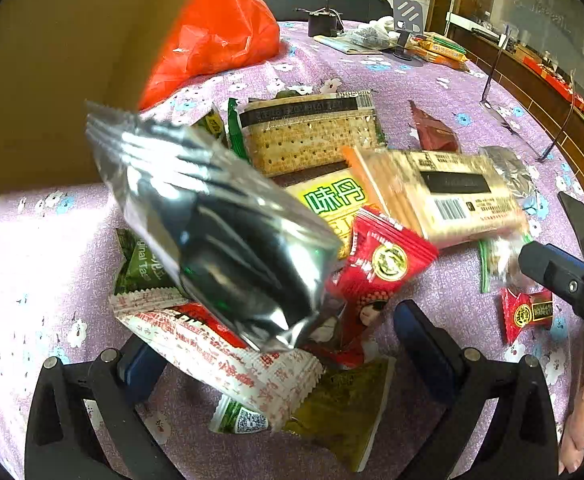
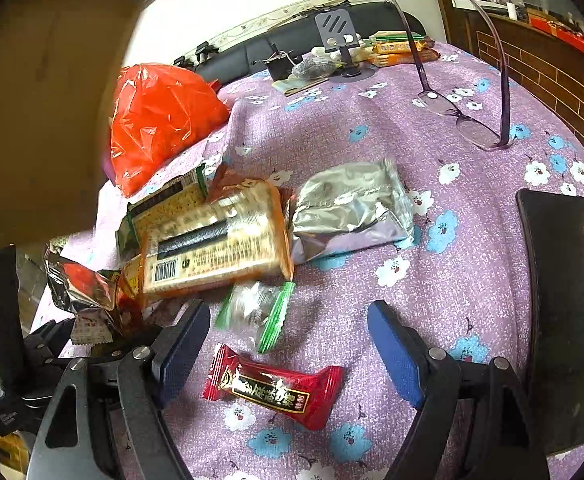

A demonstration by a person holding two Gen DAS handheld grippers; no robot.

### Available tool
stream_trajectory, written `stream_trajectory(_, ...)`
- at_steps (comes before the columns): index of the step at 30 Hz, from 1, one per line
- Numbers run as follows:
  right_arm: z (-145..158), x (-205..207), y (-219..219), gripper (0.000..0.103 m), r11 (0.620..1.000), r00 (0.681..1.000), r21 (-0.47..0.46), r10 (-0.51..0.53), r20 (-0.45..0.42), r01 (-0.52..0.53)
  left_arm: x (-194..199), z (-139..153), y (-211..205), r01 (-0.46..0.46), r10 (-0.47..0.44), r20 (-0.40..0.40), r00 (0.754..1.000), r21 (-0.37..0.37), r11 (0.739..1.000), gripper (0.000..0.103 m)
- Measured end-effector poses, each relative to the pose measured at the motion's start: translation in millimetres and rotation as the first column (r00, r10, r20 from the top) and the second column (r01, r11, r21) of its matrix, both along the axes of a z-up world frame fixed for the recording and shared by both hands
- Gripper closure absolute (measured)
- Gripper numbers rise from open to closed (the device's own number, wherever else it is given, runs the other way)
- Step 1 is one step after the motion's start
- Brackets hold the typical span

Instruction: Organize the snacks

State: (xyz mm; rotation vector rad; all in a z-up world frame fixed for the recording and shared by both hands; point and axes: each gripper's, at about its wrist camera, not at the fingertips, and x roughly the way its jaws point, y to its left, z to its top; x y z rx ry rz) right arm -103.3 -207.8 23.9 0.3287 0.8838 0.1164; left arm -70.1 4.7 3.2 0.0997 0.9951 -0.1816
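Observation:
A heap of snack packets lies on the purple flowered tablecloth (image 1: 51, 240). My left gripper (image 1: 269, 324) stands open over the heap, a white-and-red packet (image 1: 219, 352) lying between its fingers. A silver foil packet (image 1: 219, 232) is blurred above the heap, and a cracker pack (image 1: 440, 196) is blurred too. My right gripper (image 2: 287, 308) is open just above a red candy (image 2: 271, 388) and close to a clear green-edged packet (image 2: 257, 312). Another silver packet (image 2: 352, 208) lies flat beyond it.
A cardboard box (image 1: 51, 60) looms at the upper left, beside an orange plastic bag (image 2: 159, 120). Glasses (image 2: 464, 120) and a black phone (image 2: 564, 300) lie to the right. A phone stand (image 2: 338, 32) and more packets sit at the far edge.

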Motion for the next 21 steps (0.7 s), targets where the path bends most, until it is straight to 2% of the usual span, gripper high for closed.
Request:
stream_trajectory(3,0.5,-1.2,4.0,0.019,1.000,1.000,-0.020,0.022,-0.013,-0.022,-0.9,0.3,-0.4,0.000,0.000,0.000,1.000,0.000,1.000,0.000)
stream_trajectory(9,0.0,1.1,31.8,0.020,0.978,0.995,-0.187,0.089,-0.049,-0.097,-2.2,1.0,0.6,-0.001,0.001,0.000,1.000,0.000,1.000,0.000)
stream_trajectory(10,-0.6,2.1,33.7,0.024,0.974,0.995,-0.205,0.091,-0.052,-0.100,-1.3,0.9,-0.2,0.000,0.000,0.000,1.000,0.000,1.000,0.000)
stream_trajectory(11,0.2,1.9,36.8,0.036,0.967,0.994,-0.233,0.094,-0.053,-0.104,-1.0,0.8,-0.7,-0.001,0.001,-0.001,1.000,0.000,1.000,0.000)
stream_trajectory(12,0.0,1.0,38.1,0.054,0.963,0.994,-0.247,0.099,-0.054,-0.110,-1.0,0.8,-0.8,-0.001,0.001,0.000,1.000,0.000,1.000,0.000)
stream_trajectory(15,0.4,-1.0,36.2,0.074,0.961,0.993,-0.250,0.108,-0.053,-0.118,-1.0,0.8,-0.8,-0.001,0.001,-0.001,1.000,0.000,1.000,0.000)
stream_trajectory(17,0.7,-1.8,33.3,0.084,0.966,0.992,-0.229,0.113,-0.058,-0.123,-1.8,1.2,-0.3,-0.001,0.001,-0.001,1.000,0.000,1.000,0.000)
stream_trajectory(21,0.1,-2.2,33.3,0.088,0.971,0.990,-0.196,0.129,-0.055,-0.137,-1.8,1.3,-2.3,-0.001,0.001,0.000,1.000,0.000,1.000,0.000)
